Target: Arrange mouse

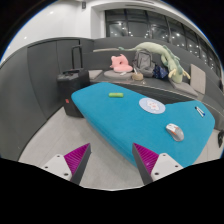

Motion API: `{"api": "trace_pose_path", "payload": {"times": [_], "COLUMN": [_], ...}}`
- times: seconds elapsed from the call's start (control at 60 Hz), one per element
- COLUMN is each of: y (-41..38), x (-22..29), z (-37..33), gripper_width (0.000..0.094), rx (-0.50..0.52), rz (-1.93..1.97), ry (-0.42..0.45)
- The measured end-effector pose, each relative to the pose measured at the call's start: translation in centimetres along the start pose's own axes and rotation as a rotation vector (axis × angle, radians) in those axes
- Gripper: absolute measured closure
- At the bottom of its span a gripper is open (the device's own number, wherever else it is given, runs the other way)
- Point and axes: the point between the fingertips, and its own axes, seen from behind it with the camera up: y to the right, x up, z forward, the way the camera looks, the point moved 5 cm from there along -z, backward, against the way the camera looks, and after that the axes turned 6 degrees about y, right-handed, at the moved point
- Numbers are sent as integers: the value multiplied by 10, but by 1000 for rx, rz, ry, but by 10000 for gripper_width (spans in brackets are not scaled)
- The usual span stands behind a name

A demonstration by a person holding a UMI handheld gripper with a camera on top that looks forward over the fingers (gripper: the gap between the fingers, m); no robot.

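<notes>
A grey computer mouse [175,131] lies on the teal table [120,112], near its right end and well beyond my right finger. A white round disc [152,104] lies on the table farther back. My gripper [112,158] is open and empty, its two magenta pads spread wide, hovering above the grey floor in front of the table's near edge.
A small green object [116,95] lies at the table's far side. A black suitcase [70,88] stands left of the table. A pink plush toy [120,64] and a long green plush [160,55] sit on a counter behind. Dark objects [201,113] sit at the table's right end.
</notes>
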Motion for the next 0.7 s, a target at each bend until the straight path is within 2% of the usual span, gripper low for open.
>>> {"api": "trace_pose_path", "payload": {"times": [0.083, 0.4, 0.7], "y": [14, 145, 234], "x": [-3, -35, -49], "z": [-3, -14, 18], "gripper_width": [81, 79, 72], "rx": [-41, -207, -326], "rz": [21, 80, 158], "ry": [-2, -12, 14]}}
